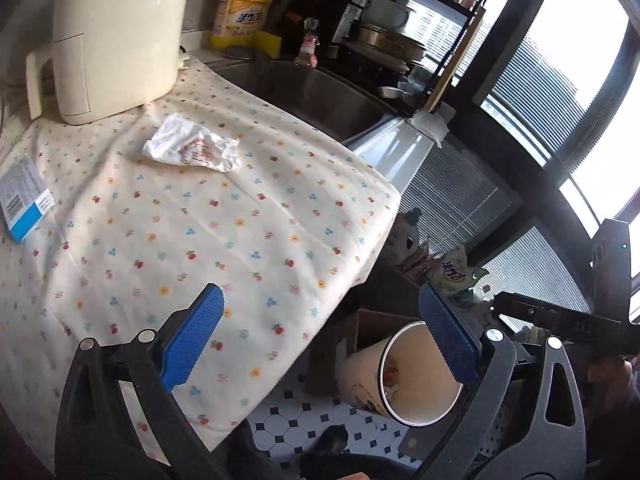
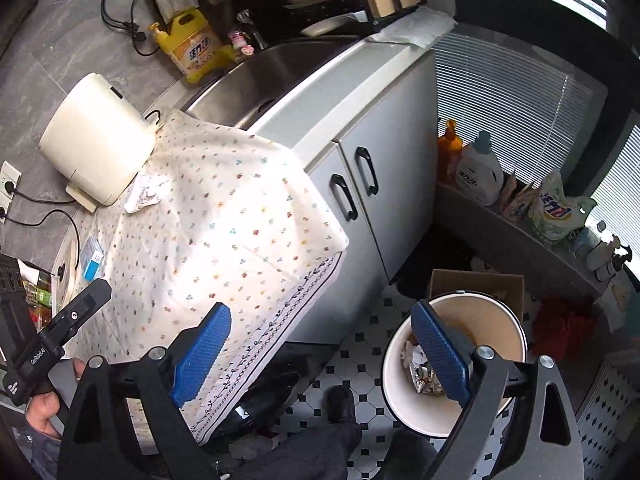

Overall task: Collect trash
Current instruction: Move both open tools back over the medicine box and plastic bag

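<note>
Both grippers, left (image 1: 320, 336) and right (image 2: 320, 356), stand released with nothing between their blue pads. 1 crumpled wrapper (image 1: 192, 148) lies on the floral cloth (image 1: 224, 236); the trash bin (image 2: 484, 312) stands on the tiled floor holding crumpled scraps.

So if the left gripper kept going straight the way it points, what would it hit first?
Probably the flowered tablecloth near its hanging edge: the open, empty left gripper aims there. Depth is unclear, so it might slip past the edge toward the trash bin on the floor.
</note>
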A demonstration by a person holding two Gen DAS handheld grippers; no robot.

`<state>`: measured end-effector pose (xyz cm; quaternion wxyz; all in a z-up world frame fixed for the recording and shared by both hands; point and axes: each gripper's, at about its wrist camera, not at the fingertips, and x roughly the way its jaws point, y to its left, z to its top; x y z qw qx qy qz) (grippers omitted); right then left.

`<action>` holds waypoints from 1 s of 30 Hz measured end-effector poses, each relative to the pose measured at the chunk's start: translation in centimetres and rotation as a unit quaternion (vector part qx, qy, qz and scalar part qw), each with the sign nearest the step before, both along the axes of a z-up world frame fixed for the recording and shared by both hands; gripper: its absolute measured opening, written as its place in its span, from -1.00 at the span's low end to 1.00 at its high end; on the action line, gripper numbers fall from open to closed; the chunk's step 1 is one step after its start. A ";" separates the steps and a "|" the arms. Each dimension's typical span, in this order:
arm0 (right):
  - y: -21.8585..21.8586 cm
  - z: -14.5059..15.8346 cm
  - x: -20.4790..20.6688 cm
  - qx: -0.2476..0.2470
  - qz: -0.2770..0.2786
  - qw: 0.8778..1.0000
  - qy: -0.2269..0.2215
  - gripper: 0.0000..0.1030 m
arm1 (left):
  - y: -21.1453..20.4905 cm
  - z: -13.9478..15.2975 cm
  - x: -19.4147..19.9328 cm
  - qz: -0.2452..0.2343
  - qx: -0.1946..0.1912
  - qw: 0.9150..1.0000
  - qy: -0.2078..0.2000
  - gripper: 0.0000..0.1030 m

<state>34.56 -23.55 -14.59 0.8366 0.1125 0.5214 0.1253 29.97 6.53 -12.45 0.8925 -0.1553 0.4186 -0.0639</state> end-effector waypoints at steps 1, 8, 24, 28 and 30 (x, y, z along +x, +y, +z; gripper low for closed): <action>1.1 0.3 0.2 0.001 0.008 1.000 -0.004 0.77 | 1.2 0.2 -0.3 0.012 0.000 1.000 -0.002 0.88; 8.4 1.7 1.2 0.004 0.052 0.998 -0.030 0.79 | 9.1 1.2 -2.3 0.081 0.004 0.997 -0.019 0.88; 21.4 1.8 4.1 0.017 0.091 0.994 -0.057 0.76 | 21.3 0.6 -2.4 0.136 0.022 0.990 -0.012 0.88; 23.3 1.4 4.8 0.010 0.097 0.994 -0.055 0.76 | 23.2 -0.5 -1.2 0.139 0.008 0.990 -0.001 0.88; 24.0 1.2 5.3 0.005 0.097 0.994 -0.052 0.76 | 23.9 -1.2 -0.3 0.137 -0.002 0.991 0.008 0.88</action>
